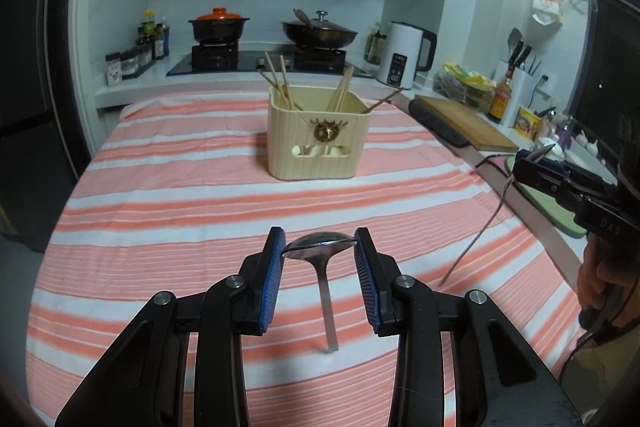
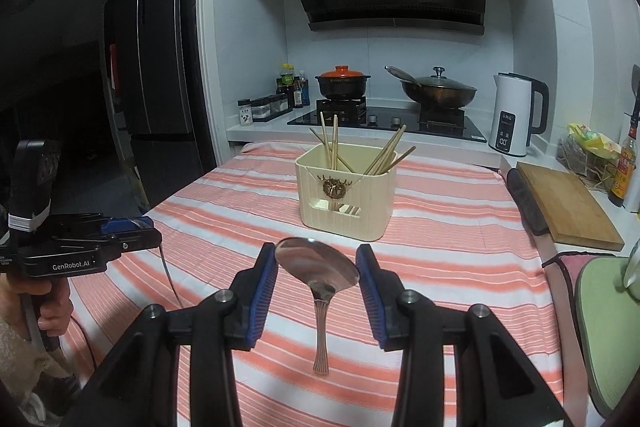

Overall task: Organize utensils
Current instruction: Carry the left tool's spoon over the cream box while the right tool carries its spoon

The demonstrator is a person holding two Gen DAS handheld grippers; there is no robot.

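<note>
My left gripper (image 1: 319,246) is shut on the bowl of a steel spoon (image 1: 320,247), whose flat handle hangs down toward the striped cloth. My right gripper (image 2: 317,261) is shut on the bowl of a second steel spoon (image 2: 318,263) with a fluted handle hanging down. A cream utensil holder (image 1: 318,137) with several wooden chopsticks (image 1: 280,79) stands mid-table ahead of both grippers; it also shows in the right wrist view (image 2: 346,191). The right gripper appears at the right edge of the left wrist view (image 1: 536,163), the left gripper at the left of the right wrist view (image 2: 136,227).
The table carries a pink and white striped cloth (image 1: 200,187). A wooden cutting board (image 2: 568,199) lies on the counter at right, beside a white kettle (image 2: 516,115). A stove with a black pot (image 2: 342,83) and a wok (image 2: 438,91) is behind. A fridge (image 2: 152,87) stands at left.
</note>
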